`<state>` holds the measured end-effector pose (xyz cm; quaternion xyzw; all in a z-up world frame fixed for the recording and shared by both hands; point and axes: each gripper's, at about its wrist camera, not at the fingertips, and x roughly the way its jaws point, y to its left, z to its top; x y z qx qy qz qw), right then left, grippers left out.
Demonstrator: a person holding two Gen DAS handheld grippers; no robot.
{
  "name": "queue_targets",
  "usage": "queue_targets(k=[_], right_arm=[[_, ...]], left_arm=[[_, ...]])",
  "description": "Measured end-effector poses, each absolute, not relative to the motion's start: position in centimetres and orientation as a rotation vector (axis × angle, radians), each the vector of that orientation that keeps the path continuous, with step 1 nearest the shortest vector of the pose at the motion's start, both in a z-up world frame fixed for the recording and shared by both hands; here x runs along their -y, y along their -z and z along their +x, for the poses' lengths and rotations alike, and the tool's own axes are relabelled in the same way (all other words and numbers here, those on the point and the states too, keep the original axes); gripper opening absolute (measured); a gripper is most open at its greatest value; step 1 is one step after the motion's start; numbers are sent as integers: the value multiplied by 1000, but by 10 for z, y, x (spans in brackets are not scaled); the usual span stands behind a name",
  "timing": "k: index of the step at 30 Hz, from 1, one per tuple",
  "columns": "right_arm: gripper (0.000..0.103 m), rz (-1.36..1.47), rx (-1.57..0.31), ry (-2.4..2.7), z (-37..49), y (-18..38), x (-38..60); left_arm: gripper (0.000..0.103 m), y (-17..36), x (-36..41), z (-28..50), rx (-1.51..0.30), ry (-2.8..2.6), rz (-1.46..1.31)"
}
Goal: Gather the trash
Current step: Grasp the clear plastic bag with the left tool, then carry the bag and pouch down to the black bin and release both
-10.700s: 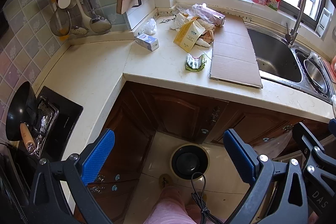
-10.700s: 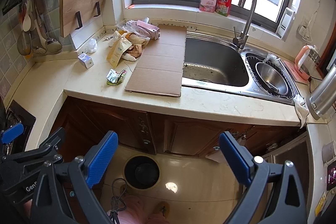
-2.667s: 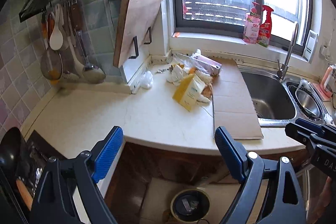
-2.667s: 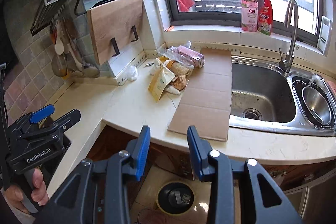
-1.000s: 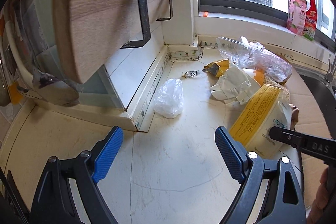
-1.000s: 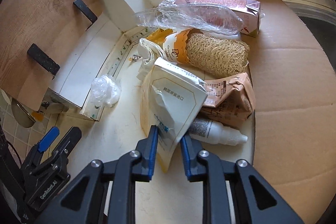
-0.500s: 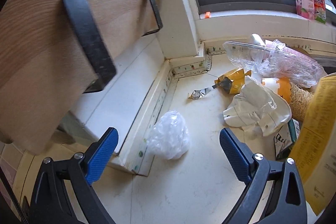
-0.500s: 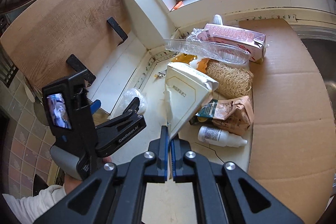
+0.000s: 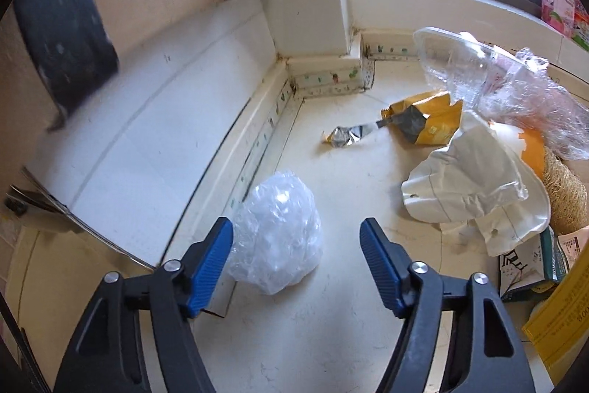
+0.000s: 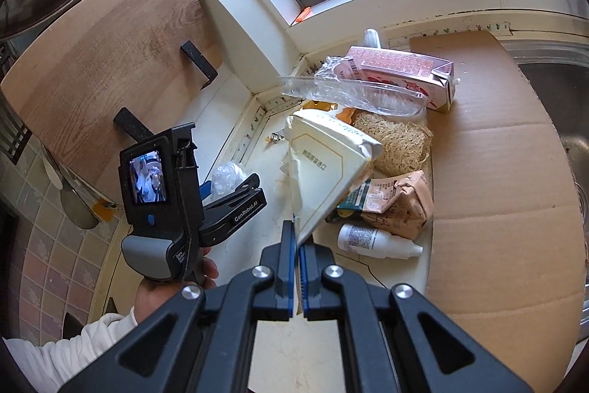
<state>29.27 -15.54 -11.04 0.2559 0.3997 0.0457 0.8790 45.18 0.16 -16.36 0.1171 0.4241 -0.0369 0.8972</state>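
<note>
Over on the left, against the low white ledge, a crumpled clear plastic bag [image 9: 278, 231] lay on the counter [image 9: 331, 319], and the left hand-held gripper [image 9: 296, 262] hung over it with its jaws closing, the bag between the two blue pads [image 9: 211, 260] but not yet pinched, so far as I could tell. That looked like the step in hand: one piece of trash being taken by each hand. What that side seemed to need next was for the pads to meet on the bag's bulk, low enough not to slip off the slick film. Further right, the right hand-held gripper [image 10: 297, 255] was clamped together on the bottom edge of a white carton pouch [image 10: 324, 168], which was tilted up off the heap. I'd judge it then had to be carried clear to a bin, though none was in sight. Behind it the pile counted out as one torn yellow wrapper [image 9: 423, 122], one scrap of foil [image 9: 342, 137], one crumpled white bag [image 9: 475, 186], one clear plastic lid [image 10: 349, 91], one pink carton [image 10: 401, 76], one loofah [image 10: 397, 142], one brown paper packet [image 10: 401, 205] and one small white bottle [image 10: 375, 240], all beside a single sheet of cardboard [image 10: 497, 172].
</note>
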Motion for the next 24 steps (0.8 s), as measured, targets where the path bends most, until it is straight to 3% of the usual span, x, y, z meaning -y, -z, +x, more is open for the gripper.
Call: queue_targets(k=[6, 11, 12, 24], right_arm=[[2, 541, -845, -93, 288, 114, 158], [2, 547, -845, -98, 284, 113, 157], [2, 546, -843, -100, 283, 111, 156], [2, 533, -819, -144, 245, 89, 147]], left_arm=[[42, 173, -7, 455, -934, 82, 200], [29, 169, -7, 448, -947, 85, 197], [19, 166, -7, 445, -944, 85, 197], [15, 117, -15, 370, -940, 125, 152]])
